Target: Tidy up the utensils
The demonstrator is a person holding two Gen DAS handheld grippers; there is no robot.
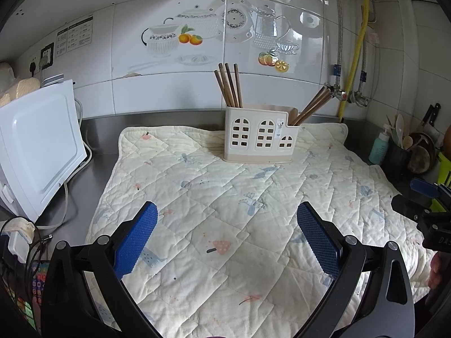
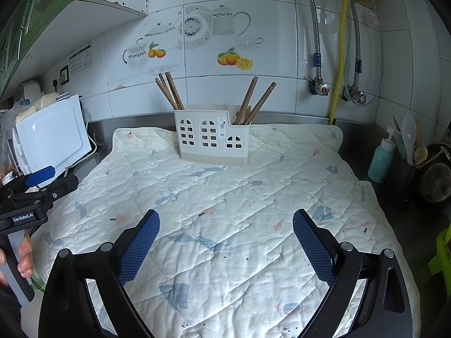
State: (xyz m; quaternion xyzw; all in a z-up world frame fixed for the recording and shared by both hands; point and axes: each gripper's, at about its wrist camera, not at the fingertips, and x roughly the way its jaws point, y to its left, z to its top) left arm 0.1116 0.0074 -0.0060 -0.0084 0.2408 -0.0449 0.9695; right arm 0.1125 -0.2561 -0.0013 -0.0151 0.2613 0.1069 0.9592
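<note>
While both the left gripper (image 1: pixel 227 235) and right gripper (image 2: pixel 226 240) gape wide and empty, the upright chopsticks (image 2: pixel 170 91) in the holder (image 2: pixel 214 138) stand far ahead, roughly equally distant

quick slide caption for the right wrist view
Open right gripper above a quilted mat, facing a cream utensil holder with chopsticks in both end compartments.

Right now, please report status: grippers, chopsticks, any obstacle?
Left gripper open, empty. Right gripper open, empty. Chopsticks stand in both ends of the holder. Quilted mat between is bare.
</note>
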